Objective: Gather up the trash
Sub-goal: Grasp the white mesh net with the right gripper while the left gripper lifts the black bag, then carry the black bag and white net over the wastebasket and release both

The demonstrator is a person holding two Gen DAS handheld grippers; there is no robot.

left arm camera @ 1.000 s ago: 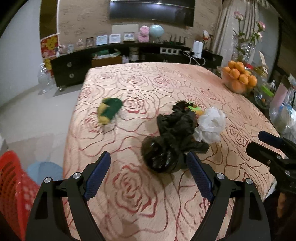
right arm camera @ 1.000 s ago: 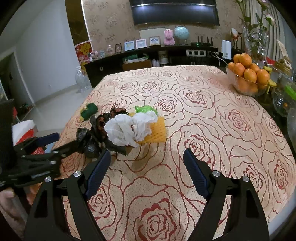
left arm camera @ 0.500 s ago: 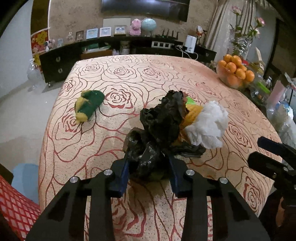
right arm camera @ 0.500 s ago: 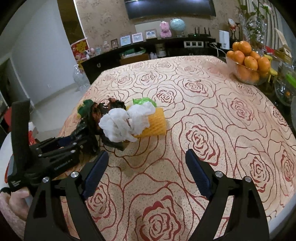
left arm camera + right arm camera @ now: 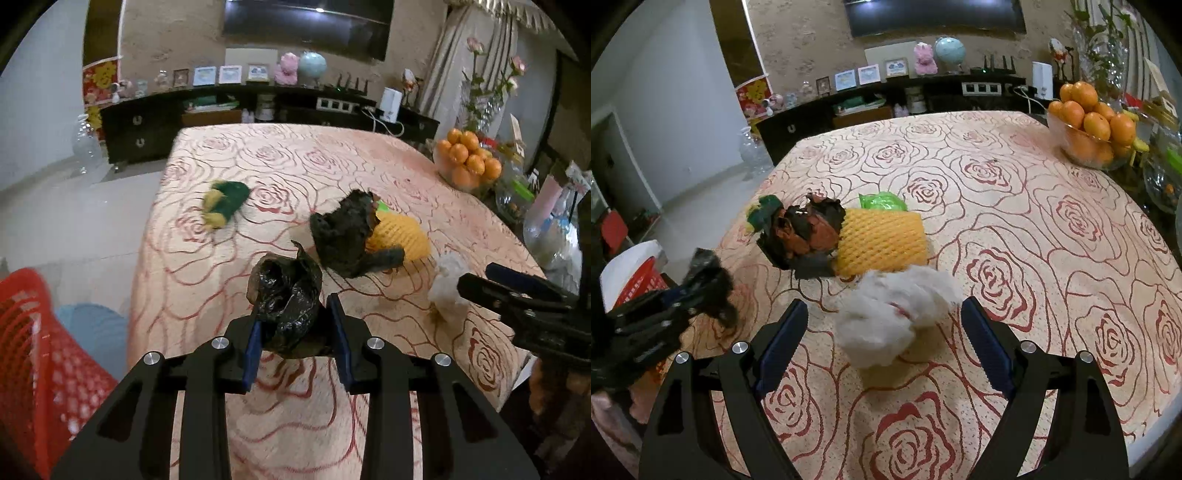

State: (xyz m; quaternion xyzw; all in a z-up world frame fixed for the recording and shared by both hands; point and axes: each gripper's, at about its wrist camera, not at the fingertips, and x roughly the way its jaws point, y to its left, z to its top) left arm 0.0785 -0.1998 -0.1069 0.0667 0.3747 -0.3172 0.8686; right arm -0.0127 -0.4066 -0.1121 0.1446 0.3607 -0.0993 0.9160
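My left gripper (image 5: 295, 343) is shut on a crumpled black plastic bag (image 5: 286, 299) and holds it above the table's near-left part. My right gripper (image 5: 882, 343) is open, its fingers on either side of a white tissue wad (image 5: 890, 314) that lies on the rose-patterned tablecloth (image 5: 1015, 221). Beyond it lie a dark crumpled wrapper (image 5: 805, 232), a yellow foam net (image 5: 882, 240), a green plastic scrap (image 5: 881, 202) and a green-yellow sponge (image 5: 225, 201). The left gripper with the bag also shows blurred at the left of the right wrist view (image 5: 701, 291).
A red mesh basket (image 5: 33, 350) stands on the floor left of the table. A glass bowl of oranges (image 5: 1093, 129) sits at the table's far right, with glassware and a vase beside it. A dark sideboard (image 5: 221, 110) lines the back wall.
My left gripper closed on the black bag and lifted it away from the pile toward the left. My right gripper moved in around the white tissue, which has shifted off the pile.
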